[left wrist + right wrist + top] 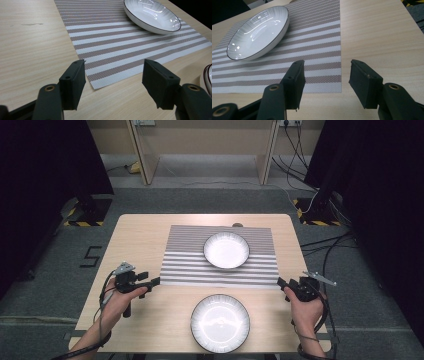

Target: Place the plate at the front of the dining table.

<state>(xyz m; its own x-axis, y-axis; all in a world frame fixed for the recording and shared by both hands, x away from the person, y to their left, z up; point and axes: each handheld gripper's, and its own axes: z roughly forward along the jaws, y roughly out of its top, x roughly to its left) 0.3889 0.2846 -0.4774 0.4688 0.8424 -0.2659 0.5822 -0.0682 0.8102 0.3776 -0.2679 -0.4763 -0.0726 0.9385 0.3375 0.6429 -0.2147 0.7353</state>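
Tabletop placemat (120, 47) corner between left gripper (113, 75) jaws

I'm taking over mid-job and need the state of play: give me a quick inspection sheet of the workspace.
Surface: light wooden table, a faint smear near its left side.
Job's things: striped placemat lying flat; white bowl on the mat; second bowl on bare wood at the near edge.
Clutter: nothing seen.
Grippers: left gripper open at the mat's near left corner; right gripper open at its near right corner; neither grips it.
Cables: gripper cables trail off the table; more on the floor at right.
Surroundings: grey floor, dark curtains, hazard-striped stand bases.
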